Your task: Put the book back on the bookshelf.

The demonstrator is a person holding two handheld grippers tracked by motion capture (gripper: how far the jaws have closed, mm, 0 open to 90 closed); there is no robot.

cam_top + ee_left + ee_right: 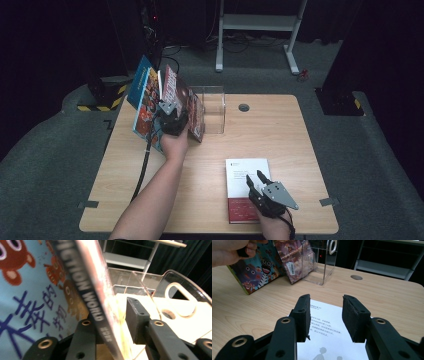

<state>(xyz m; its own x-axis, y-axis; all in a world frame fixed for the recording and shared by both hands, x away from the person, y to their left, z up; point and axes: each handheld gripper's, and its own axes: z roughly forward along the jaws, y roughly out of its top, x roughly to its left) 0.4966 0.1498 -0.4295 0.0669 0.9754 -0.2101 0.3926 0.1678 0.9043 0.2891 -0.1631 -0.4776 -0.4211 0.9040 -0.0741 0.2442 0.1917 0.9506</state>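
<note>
The left gripper [172, 120] tilts a reddish-brown "Fiction World" magazine [176, 92] upright beside a blue picture book with cartoon animals [145, 95], apparently to stand both at the clear acrylic book holder [212, 107] at the table's far side; its jaws are clamped on the magazine's edge. The right gripper [254, 178] hovers over a flat white-and-red book [240, 172] near the front edge, jaws wide apart, holding nothing

Left tongs [112, 322] close up and blurred, their bases cut off by the bottom edge, magazine [95, 297] title partly cut off at the top, blue picture book [30, 297] cropped at the left, white book [332, 332] small print unreadable, its lower part behind the right tongs [325, 317]
</note>
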